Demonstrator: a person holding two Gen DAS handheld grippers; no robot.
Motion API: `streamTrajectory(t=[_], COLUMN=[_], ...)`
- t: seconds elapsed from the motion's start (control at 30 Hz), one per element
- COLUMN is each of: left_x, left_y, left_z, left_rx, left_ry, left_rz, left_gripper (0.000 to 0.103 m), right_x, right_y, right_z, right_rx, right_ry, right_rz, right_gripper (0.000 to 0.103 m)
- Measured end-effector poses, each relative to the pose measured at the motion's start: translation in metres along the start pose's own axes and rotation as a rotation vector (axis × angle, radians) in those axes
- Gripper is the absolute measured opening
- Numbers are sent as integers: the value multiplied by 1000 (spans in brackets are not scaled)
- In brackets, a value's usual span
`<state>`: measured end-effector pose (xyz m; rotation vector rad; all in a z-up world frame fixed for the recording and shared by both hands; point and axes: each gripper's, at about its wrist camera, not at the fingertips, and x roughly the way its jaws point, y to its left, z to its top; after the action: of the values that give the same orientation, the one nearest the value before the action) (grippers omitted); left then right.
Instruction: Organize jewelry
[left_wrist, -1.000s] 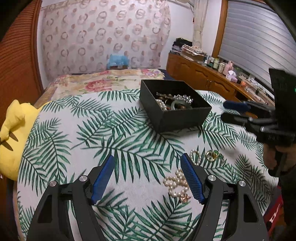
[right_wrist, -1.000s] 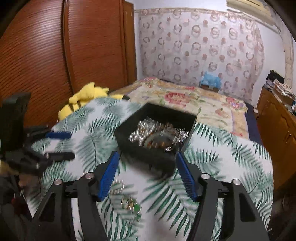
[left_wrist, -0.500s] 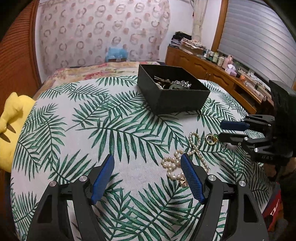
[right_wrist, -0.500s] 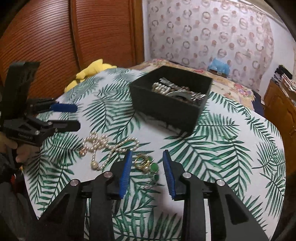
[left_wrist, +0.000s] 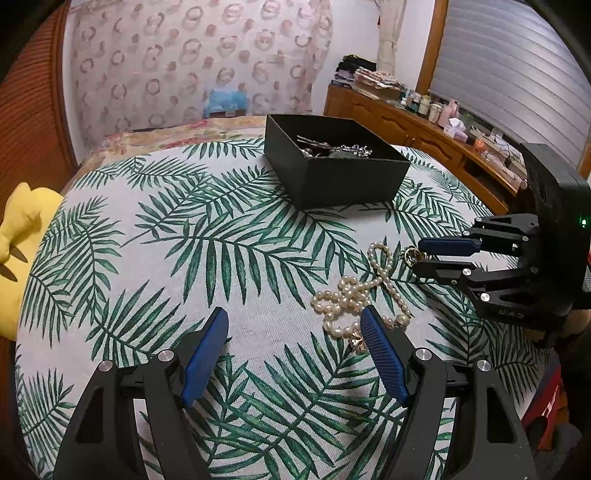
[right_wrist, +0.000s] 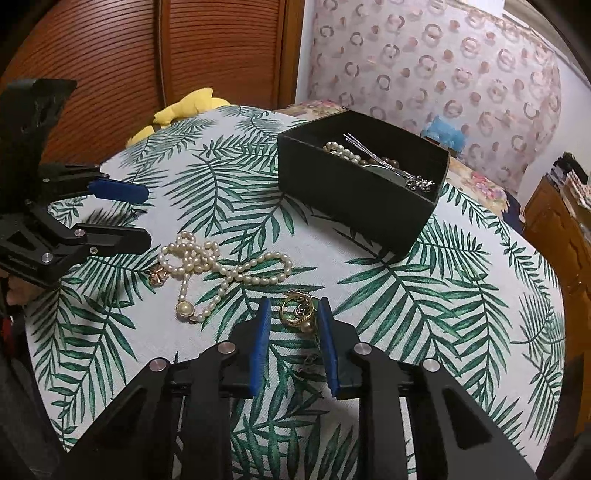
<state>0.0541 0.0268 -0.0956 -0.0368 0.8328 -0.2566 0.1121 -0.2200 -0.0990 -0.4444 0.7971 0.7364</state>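
a black box (left_wrist: 334, 173) sits on a round table (left_wrist: 147, 236) with a green leaf cloth. all places here go from that box. inside the box lie some beads, a silver pin and other shiny bits.

a pearl necklace (right_wrist: 221, 267) lies in loops on the cloth, in front of the box and apart from it. a little gold piece (right_wrist: 298, 312) with a chain lies on the cloth just beside the pearls, also in front of the box.

the right gripper (right_wrist: 291, 332) points down at the cloth in front of the box. its blue jaws have just been closing and now stand narrow, with the gold piece between them. i cannot tell if the pads press on it yet.

the left gripper (left_wrist: 293, 352) is wide open, in front of the box. nothing is between its jaws. the pearls lie just by its right tip.

a yellow soft toy (left_wrist: 18, 254) sits at the table edge, far to the left of the box.
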Motion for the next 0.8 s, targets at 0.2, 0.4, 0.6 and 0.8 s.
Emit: streamTrajectory(t=[0.2, 0.4, 0.6, 0.8], left_x=[-1, 0, 1, 2], left_y=[-3, -7, -16, -28], left_z=[-2, -6, -9, -11], left_rx=[11, 17, 37, 68], left_ry=[4, 14, 24, 21], left_rz=[-5, -14, -30, -38], left_gripper=[71, 71, 71, 64], right_x=[-5, -14, -17, -25], right_y=[-2, -4, -3, -6], right_z=[-1, -6, -6, -4], right_rx=[-3, 16, 21, 34], right_ry=[-5, -22, -29, -50], right_rz=[-1, 24, 34, 32], right_gripper=[10, 3, 3, 3])
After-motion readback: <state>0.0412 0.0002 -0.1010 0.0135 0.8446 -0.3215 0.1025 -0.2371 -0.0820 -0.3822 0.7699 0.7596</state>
